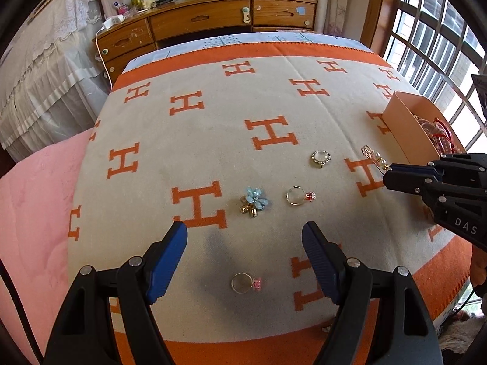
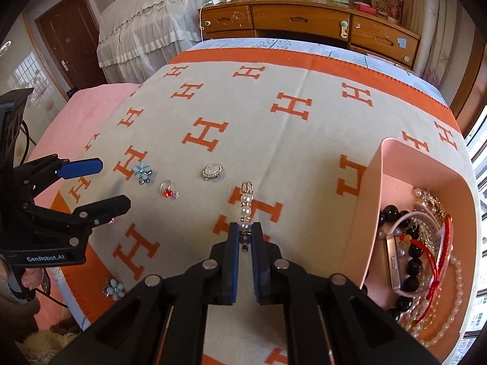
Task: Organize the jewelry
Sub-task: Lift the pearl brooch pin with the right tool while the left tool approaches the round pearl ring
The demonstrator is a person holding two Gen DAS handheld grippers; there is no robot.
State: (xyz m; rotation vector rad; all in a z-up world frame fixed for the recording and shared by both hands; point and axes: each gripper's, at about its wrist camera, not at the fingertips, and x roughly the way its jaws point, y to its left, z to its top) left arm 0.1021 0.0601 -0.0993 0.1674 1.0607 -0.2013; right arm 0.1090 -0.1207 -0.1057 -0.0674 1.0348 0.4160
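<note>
Right wrist: H-patterned blanket (image 2: 243, 115); wooden dresser (image 2: 304, 21) behind

Beige blanket (image 1: 213, 140) w/ orange H's, pink box (image 2: 365, 206), blue flower brooch (image 1: 255, 198)

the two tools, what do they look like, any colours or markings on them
Both are black plastic tools with jointed finger arms, silver round pins at the pivots and ribbed blue pads. The left tool carries white "GenRobot.AI" lettering on its body; the right tool shows white "DAS" lettering. A thin dark cable trails below the left one.
</note>
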